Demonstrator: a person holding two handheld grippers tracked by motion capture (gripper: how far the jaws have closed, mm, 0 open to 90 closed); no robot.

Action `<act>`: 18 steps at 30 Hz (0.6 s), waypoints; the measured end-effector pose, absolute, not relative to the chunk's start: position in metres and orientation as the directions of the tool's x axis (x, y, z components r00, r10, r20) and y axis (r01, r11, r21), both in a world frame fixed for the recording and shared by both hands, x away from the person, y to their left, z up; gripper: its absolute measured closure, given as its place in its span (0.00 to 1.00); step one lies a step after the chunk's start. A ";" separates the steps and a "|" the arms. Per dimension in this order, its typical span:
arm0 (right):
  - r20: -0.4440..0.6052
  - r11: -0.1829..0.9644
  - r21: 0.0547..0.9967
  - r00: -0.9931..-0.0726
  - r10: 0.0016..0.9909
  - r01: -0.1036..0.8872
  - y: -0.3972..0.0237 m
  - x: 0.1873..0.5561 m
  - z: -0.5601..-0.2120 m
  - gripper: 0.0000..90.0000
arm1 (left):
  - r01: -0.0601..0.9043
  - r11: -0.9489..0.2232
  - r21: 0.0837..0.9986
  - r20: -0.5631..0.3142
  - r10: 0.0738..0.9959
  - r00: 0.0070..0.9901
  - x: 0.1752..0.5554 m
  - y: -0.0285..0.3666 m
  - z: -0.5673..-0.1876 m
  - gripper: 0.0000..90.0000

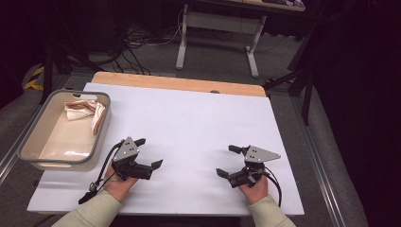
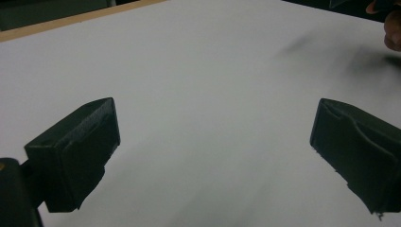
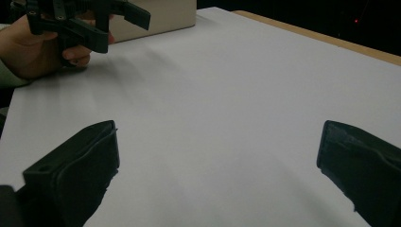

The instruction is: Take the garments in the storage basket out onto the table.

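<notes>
High view: left tool (image 1: 150, 152) aimed rightward, inward.

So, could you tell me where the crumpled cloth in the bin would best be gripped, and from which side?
Probably from above: the cloth lies bunched in the far end of the grey bin, whose walls block a level approach. Pinch a raised fold near its middle. The open left gripper is the nearer one.

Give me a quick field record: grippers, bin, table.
left gripper: open, nothing between jaws, low over the sheet
right gripper: open, nothing between jaws
bin: grey, at table's left edge, beside left gripper
cloth: crumpled, pinkish, in bin's far end
table: white sheet, bare between the grippers
</notes>
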State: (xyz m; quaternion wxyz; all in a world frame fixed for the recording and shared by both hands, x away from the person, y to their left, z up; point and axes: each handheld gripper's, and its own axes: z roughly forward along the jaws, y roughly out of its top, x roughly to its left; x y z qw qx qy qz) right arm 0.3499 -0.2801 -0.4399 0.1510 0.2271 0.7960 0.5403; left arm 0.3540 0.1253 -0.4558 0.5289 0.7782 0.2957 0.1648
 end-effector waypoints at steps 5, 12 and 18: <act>0.007 0.314 0.928 -0.854 0.521 0.200 -0.280 0.350 -0.440 0.01 | 0.288 -0.258 0.922 -0.064 0.632 0.772 0.353 0.126 -0.453 0.04; 0.016 0.320 0.924 -0.860 0.510 0.207 -0.279 0.350 -0.441 0.03 | 0.271 -0.285 0.919 -0.047 0.606 0.794 0.351 0.126 -0.446 0.04; 0.022 0.330 0.919 -0.863 0.505 0.216 -0.278 0.351 -0.441 0.04 | 0.275 -0.270 0.923 -0.069 0.586 0.807 0.347 0.126 -0.438 0.04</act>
